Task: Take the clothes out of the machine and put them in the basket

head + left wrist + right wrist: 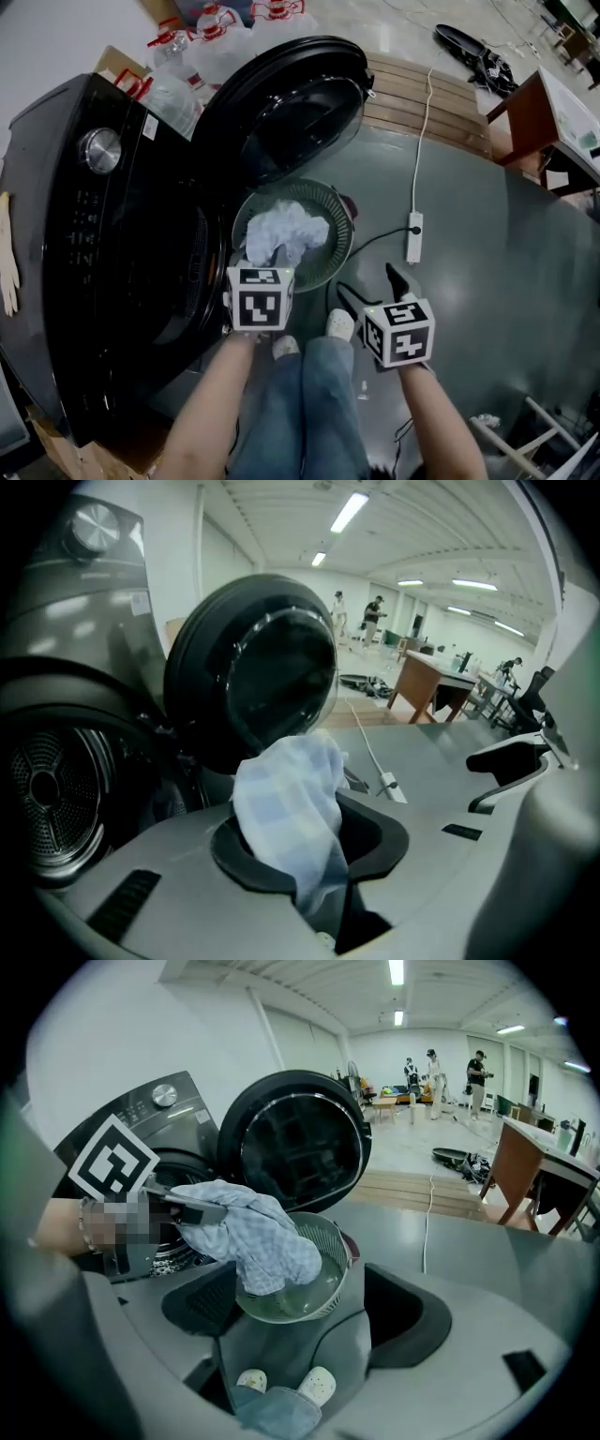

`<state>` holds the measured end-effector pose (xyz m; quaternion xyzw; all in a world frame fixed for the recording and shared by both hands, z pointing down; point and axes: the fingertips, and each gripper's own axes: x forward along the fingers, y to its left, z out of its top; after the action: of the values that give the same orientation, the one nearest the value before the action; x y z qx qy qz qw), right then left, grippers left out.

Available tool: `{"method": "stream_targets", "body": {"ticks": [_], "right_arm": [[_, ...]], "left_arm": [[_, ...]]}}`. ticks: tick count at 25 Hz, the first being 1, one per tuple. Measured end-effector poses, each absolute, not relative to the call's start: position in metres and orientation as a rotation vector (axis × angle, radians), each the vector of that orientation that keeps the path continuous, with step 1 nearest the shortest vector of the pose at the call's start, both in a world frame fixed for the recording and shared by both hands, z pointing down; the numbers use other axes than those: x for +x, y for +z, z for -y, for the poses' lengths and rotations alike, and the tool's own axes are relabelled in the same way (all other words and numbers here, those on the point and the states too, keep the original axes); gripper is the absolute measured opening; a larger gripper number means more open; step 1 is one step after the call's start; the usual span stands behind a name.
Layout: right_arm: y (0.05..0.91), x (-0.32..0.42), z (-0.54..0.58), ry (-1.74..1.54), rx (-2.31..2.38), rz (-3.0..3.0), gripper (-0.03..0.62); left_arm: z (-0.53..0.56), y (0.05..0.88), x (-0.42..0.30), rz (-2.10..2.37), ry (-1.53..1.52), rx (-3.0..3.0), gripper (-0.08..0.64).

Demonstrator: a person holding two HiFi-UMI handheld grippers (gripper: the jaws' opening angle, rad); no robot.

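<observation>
A light blue checked cloth point(286, 232) hangs over the round perforated basket point(339, 214) on the floor, in front of the black washing machine point(103, 234). The machine's door point(281, 103) stands wide open. My left gripper point(262, 267) is shut on the cloth's top. In the left gripper view the cloth point(286, 799) bulges up from between the jaws of the left gripper point(309, 855). From the right gripper view, the cloth point(258, 1237) droops into the basket point(339, 1241). My right gripper point(370, 291) stands open and holds nothing, just right of the basket; the right gripper point(300, 1321) looks at the basket.
A white power strip point(414, 236) with its cable lies on the floor to the right of the basket. Water bottles point(216, 42) stand behind the machine. A wooden desk point(525, 122) is at the far right. The person's white shoes point(340, 323) are just below the basket.
</observation>
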<state>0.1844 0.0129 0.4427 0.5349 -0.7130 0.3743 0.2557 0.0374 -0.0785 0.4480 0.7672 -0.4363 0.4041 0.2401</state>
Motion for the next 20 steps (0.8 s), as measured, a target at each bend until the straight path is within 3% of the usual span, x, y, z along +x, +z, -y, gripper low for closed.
{"method": "stream_targets", "body": {"ticks": [12, 13, 15, 20], "right_arm": [[0.501, 0.175, 0.001, 1.113, 1.382, 1.897, 0.417], [0.502, 0.174, 0.003, 1.116, 1.376, 1.897, 0.417], [0.503, 0.174, 0.007, 1.118, 1.369, 1.897, 0.416], [0.504, 0.175, 0.02, 1.108, 1.348, 1.913, 0.416]], "left_arm": [[0.084, 0.546, 0.04, 1.026, 1.258, 1.997, 0.118], [0.084, 0.554, 0.039, 1.022, 1.277, 1.977, 0.196], [0.085, 0.567, 0.04, 0.989, 1.308, 1.954, 0.481], [0.092, 0.573, 0.037, 1.003, 1.317, 1.94, 0.514]]}}
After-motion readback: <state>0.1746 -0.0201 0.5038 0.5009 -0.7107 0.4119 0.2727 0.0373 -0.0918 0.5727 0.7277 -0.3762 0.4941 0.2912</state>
